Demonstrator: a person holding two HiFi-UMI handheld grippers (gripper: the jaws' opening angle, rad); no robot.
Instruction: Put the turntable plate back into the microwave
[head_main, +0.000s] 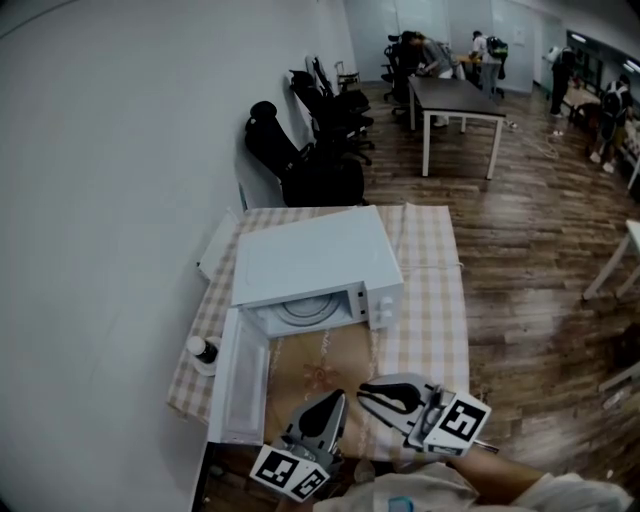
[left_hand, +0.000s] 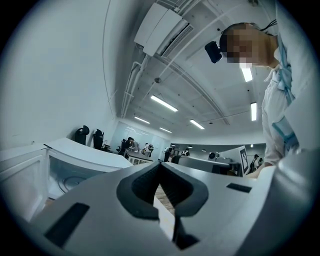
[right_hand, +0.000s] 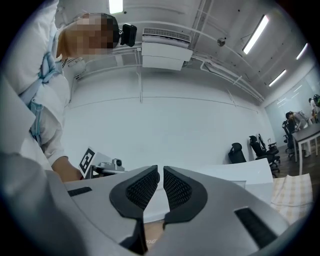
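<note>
In the head view the round, ribbed glass turntable plate (head_main: 305, 311) lies inside the boxy white microwave (head_main: 318, 255). Its door (head_main: 240, 385) stands open over a checked tablecloth (head_main: 437, 300), with wood-plank floor (head_main: 540, 230) beyond, and the left gripper (head_main: 337, 397) and right gripper (head_main: 363, 390) are partly cut off below. The left gripper view shows dark ridged pads clenched tip to tip on nothing, the plate only a faint blur. In the right gripper view, cross-hatched pads (right_hand: 176, 189) are drawn to a thin empty slit, hiding much of the microwave.
</note>
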